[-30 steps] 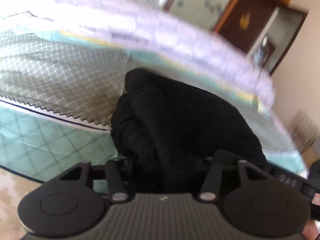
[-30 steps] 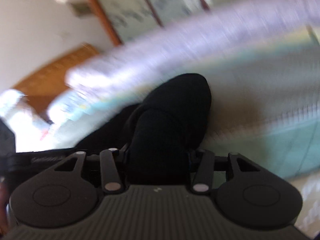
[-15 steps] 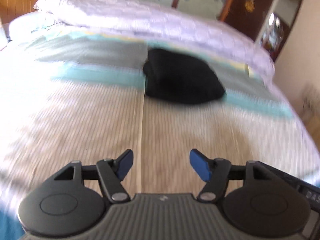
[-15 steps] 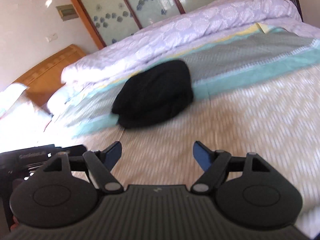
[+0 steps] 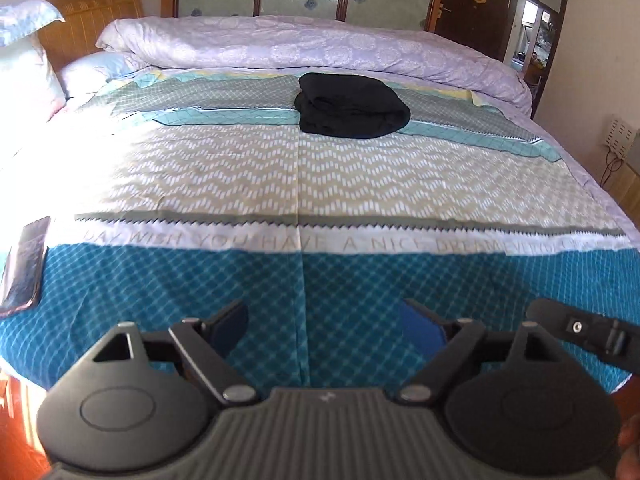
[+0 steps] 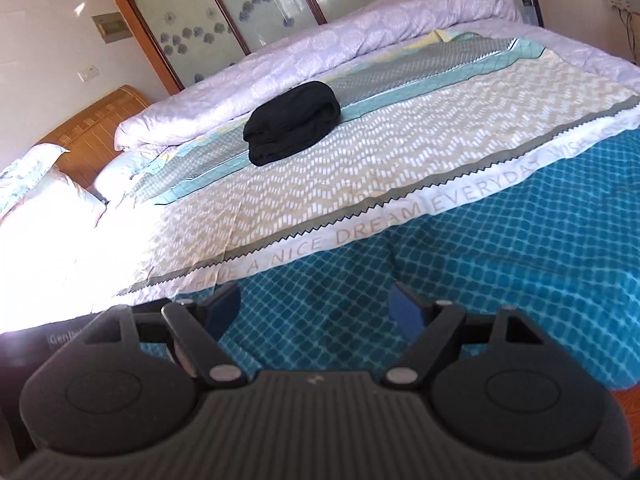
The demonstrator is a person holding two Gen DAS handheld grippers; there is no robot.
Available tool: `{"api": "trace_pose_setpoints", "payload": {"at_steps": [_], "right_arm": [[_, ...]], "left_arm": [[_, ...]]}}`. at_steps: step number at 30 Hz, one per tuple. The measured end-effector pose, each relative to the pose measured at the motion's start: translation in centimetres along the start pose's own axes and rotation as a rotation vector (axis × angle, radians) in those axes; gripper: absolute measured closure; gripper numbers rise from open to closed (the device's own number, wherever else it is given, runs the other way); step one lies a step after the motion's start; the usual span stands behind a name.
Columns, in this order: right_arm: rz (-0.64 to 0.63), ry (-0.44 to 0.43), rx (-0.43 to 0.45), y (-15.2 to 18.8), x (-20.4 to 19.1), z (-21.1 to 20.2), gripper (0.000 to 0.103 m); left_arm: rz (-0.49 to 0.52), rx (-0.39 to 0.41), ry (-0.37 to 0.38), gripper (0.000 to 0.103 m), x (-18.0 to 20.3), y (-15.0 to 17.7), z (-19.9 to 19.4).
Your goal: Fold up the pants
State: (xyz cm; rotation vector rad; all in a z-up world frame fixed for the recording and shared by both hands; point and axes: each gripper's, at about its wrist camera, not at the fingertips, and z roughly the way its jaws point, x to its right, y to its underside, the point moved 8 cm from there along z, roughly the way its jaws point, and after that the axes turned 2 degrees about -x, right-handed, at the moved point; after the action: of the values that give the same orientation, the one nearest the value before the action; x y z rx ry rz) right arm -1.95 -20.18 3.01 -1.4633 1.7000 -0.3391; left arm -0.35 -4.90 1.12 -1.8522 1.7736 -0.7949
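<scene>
**Pants folded, far side of bed; both jaws empty**

Black pants (image 5: 352, 106) folded into a compact bundle, lying on the patterned bedspread (image 5: 240, 176) toward the far side of the bed, just in front of the rolled lilac duvet (image 5: 304, 46). Bundle straddling the grey and pale teal bands, near edge touching the beige zigzag band. Stacked fold edges visible on its left side in the left wrist view. Same bundle in the right wrist view (image 6: 292, 122), left of centre, fold edges facing near-left.

Left gripper (image 5: 324, 324) held over the near, dark teal part of the bedspread, well apart from the pants. Jaws spread wide, just been opening further, nothing between them but bedspread.

Right gripper (image 6: 316, 306) likewise over the near teal band, well apart from the pants. Jaws wide, also just been opening, nothing gripped.

Phone-like dark slab (image 5: 24, 264) lying at the left edge of the bed. Pillows (image 5: 28, 64) at far left against the wooden headboard (image 5: 88, 12). Printed lettering strip (image 6: 400, 216) crossing the bedspread between beige and teal bands.
</scene>
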Motion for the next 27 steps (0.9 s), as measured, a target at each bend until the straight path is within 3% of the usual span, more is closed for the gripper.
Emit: {"api": "trace_pose_setpoints", "payload": {"at_steps": [5, 10, 20, 27], "right_arm": [[0.008, -0.026, 0.002, 1.0, -0.3, -1.5, 0.02], [-0.024, -0.041, 0.026, 1.1, -1.5, -2.2, 0.02], [-0.055, -0.047, 0.019, 1.6, -1.9, -1.6, 0.016], [0.058, 0.002, 0.021, 1.1, 0.3, -1.0, 0.016]], "left_arm": [[0.026, 0.032, -0.023, 0.0, 0.8, 1.0, -1.7], [0.035, 0.044, -0.054, 0.0, 0.7, 1.8, -2.4], [0.006, 0.066, -0.188, 0.0, -1.2, 1.9, -2.7], [0.043, 0.101, -0.218, 0.0, -1.3, 1.6, -2.8]]}}
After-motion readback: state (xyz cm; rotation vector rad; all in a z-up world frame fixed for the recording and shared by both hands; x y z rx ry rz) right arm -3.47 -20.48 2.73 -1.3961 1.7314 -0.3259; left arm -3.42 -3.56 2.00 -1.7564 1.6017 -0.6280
